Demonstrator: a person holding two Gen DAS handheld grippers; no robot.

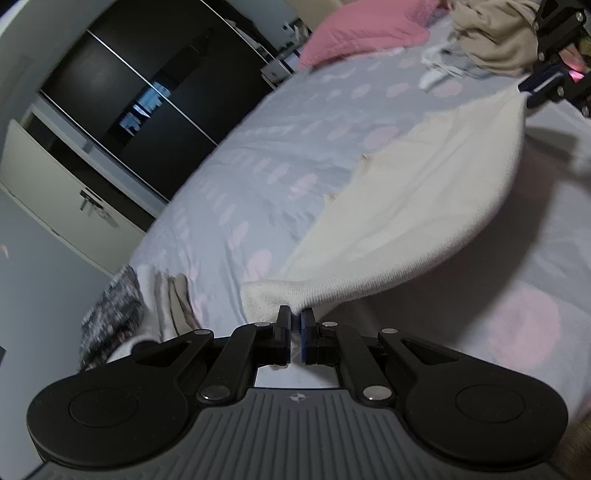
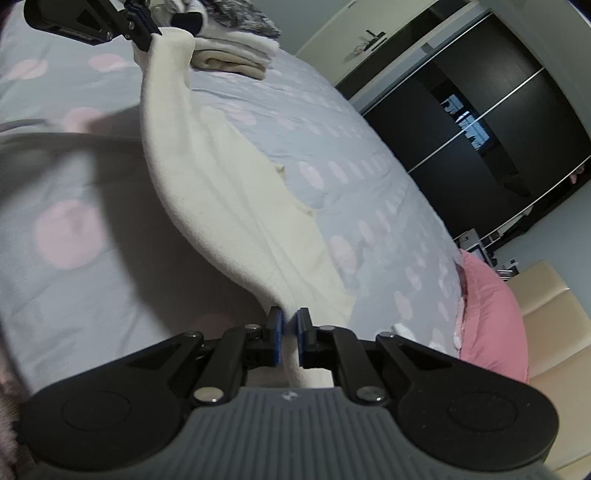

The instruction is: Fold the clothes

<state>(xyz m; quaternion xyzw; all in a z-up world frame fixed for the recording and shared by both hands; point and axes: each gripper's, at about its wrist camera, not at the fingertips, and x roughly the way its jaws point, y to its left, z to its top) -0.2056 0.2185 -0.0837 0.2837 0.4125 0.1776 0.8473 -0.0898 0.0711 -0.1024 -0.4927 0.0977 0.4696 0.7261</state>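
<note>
Both claws, left claw [image 1: 294,320] and right claw [image 2: 288,320], pinch a cream garment [image 1: 424,192] stretched above the bed [image 1: 258,147]; level, even tension should keep its fold straight.

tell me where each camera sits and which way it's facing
Left wrist: rides on the left gripper, looking along its fingers across the bed to the pink pillow and unfolded pile; the right gripper shows top right.
Right wrist: rides on the right gripper, looking the opposite way to the folded stack; the left gripper shows top left.
Shared: the cream garment pinched at opposite ends by both, the bed, the dark wardrobe.
</note>
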